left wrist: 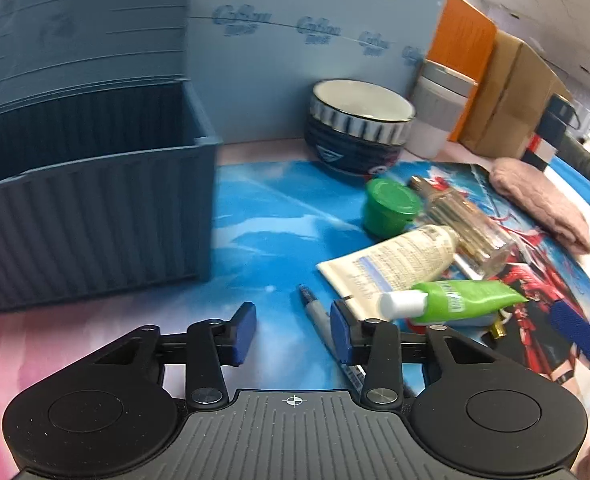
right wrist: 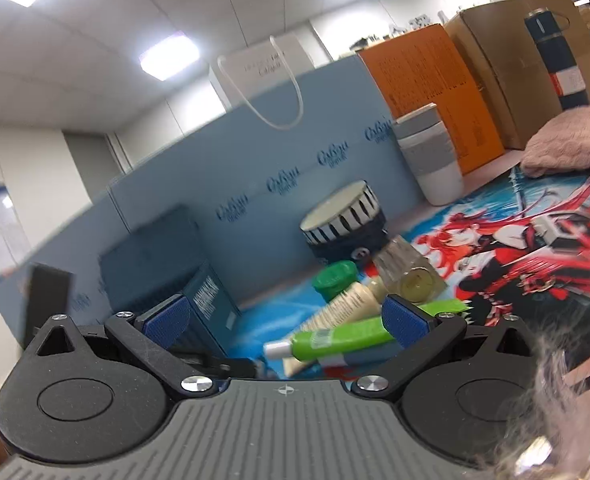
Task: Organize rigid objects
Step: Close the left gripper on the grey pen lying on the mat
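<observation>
A dark blue ribbed storage box (left wrist: 87,208) stands open at the left on the printed mat. My left gripper (left wrist: 293,332) hovers low over the mat beside it, jaws partly apart. A grey marker (left wrist: 315,312) lies just inside its right pad, not pinched. To the right lie a green tube (left wrist: 455,300), a cream tube (left wrist: 395,264), a clear glass bottle (left wrist: 463,224) and a green jar (left wrist: 391,208). My right gripper (right wrist: 286,322) is wide open, with the green tube (right wrist: 343,336) lying ahead between its fingers, untouched. The box (right wrist: 167,264) stands to its left.
A striped ceramic bowl (left wrist: 359,128) and a grey-banded cup (left wrist: 439,112) stand at the back by a light blue panel (left wrist: 295,60). A pink cloth (left wrist: 543,208) lies at the right. Orange and brown cartons (right wrist: 475,80) and a dark flask (right wrist: 555,60) stand behind.
</observation>
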